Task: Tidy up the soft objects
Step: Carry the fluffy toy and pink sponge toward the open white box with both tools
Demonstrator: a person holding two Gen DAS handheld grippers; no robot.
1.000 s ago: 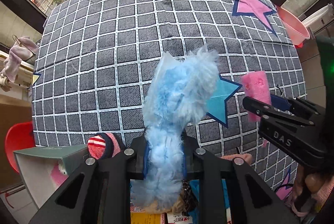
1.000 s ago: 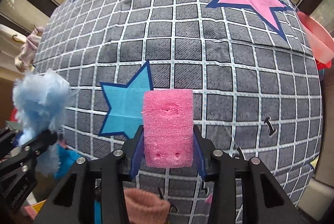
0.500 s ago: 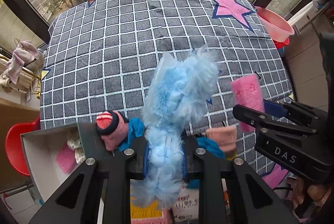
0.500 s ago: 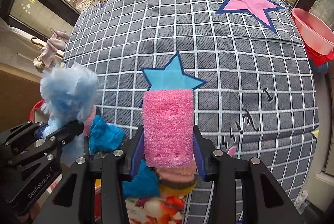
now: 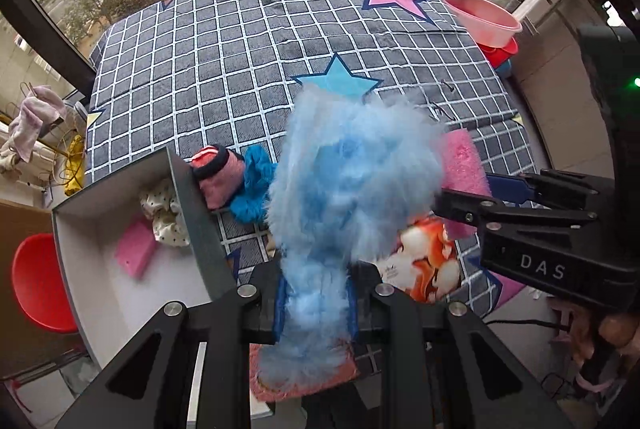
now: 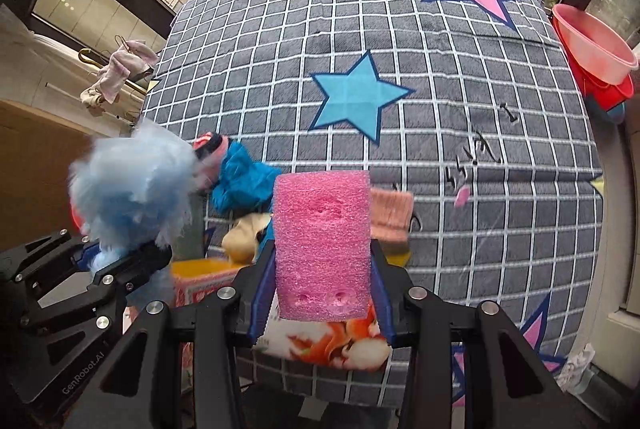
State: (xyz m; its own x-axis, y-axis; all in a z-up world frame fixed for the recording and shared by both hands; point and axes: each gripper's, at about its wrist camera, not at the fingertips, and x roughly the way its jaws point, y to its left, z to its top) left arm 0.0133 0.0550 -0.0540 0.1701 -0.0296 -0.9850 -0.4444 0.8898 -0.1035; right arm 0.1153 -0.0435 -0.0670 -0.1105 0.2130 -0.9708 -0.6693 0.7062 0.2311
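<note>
My left gripper (image 5: 316, 299) is shut on a fluffy light-blue soft object (image 5: 348, 181), held above the bed's near edge; it also shows at the left of the right wrist view (image 6: 132, 181). My right gripper (image 6: 322, 293) is shut on a pink sponge block (image 6: 322, 241), seen beside the fluff in the left wrist view (image 5: 464, 165). An open white box (image 5: 100, 253) at the left holds a pink sponge (image 5: 136, 255) and a dotted cloth (image 5: 164, 209). A striped pink sock (image 5: 218, 177) and a blue cloth (image 5: 252, 189) lie beside the box.
The bed has a grey checked cover (image 5: 240, 49) with stars. A salmon knit item (image 6: 390, 215) and a printed packet (image 6: 340, 345) lie near the front edge. Pink and red basins (image 6: 596, 53) stand at the right; a red stool (image 5: 36, 281) is at the left.
Both grippers have pulled back and risen from the bed, each still holding its object. The white box and the soft items at the bed's edge have come into fuller view.
</note>
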